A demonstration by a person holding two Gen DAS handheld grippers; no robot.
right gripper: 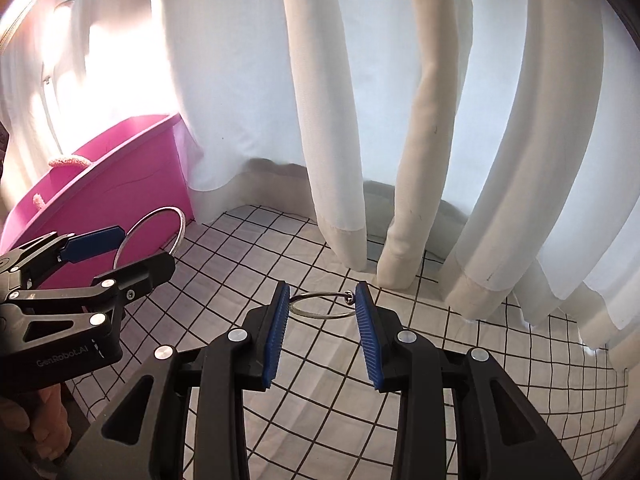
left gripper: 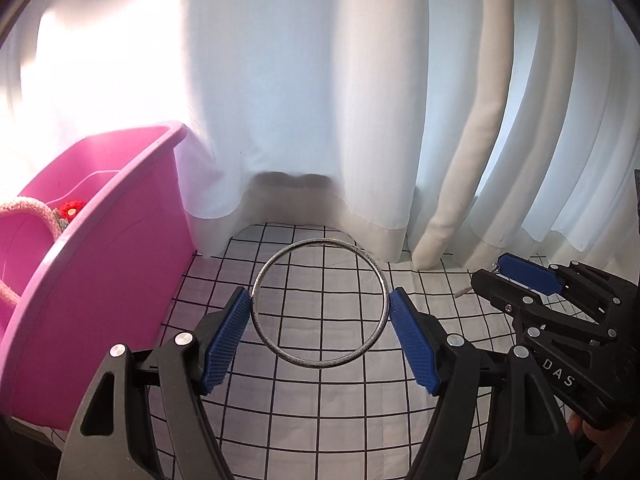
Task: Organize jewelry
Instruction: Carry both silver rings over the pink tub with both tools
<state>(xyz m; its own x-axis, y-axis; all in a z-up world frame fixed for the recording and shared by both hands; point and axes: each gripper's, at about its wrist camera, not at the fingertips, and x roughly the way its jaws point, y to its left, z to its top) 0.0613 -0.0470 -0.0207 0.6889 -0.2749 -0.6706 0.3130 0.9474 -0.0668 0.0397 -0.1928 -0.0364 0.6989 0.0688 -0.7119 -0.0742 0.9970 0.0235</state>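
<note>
White curtains [left gripper: 360, 100] hang across the background, their hems resting on a white cloth with a black grid [left gripper: 320, 380] that covers the work surface. A pink plastic bin [left gripper: 100, 288] stands at the left edge of the cloth, just beside the curtain; a cream rope handle [left gripper: 36, 208] and a red item [left gripper: 72, 207] are visible inside it. The left gripper [left gripper: 320, 308] is set wide, with both blue pads [left gripper: 224, 340] pressed against the outer edge of a large silver bangle [left gripper: 320, 365], which spans the gap between them above the cloth, near the bin. The right gripper [right gripper: 322, 300] is set at a narrower spread and holds a small silver ring [right gripper: 320, 314] with a small bead on it between its fingertips, beside the curtain hem. The two grippers are near each other, side by side.
</note>
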